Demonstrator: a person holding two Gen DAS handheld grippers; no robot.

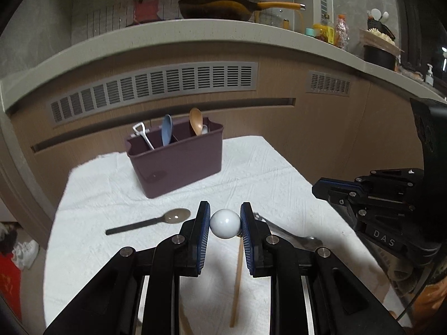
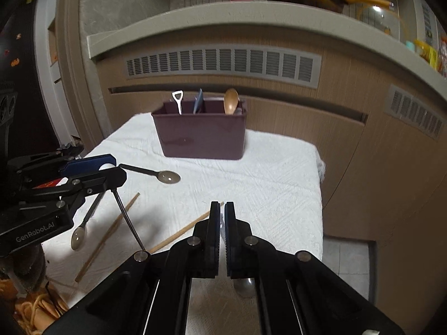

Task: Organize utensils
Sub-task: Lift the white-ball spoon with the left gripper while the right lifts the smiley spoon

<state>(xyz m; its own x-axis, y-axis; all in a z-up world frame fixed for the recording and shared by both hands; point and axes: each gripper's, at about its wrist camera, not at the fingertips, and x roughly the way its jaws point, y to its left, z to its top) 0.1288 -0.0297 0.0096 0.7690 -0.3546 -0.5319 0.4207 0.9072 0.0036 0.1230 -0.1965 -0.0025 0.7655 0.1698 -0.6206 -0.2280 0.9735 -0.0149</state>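
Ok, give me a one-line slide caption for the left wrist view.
Left gripper clamps a white ball-ended utensil above the white cloth, facing the maroon caddy; a dark spoon lies loose.

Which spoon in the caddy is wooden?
The brown wooden spoon in the caddy's right end; the blue spoon stands in the middle.

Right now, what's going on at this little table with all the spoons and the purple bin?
A person with a gripper in each hand is sorting utensils into the purple caddy, which already holds a few spoons. The left tool is clamped on the white ball end of a utensil, whose thin metal shaft hangs below it in the right wrist view. The right tool is nearly shut beside it, apparently on a thin handle. A dark-handled spoon and wooden chopsticks lie on the white cloth.
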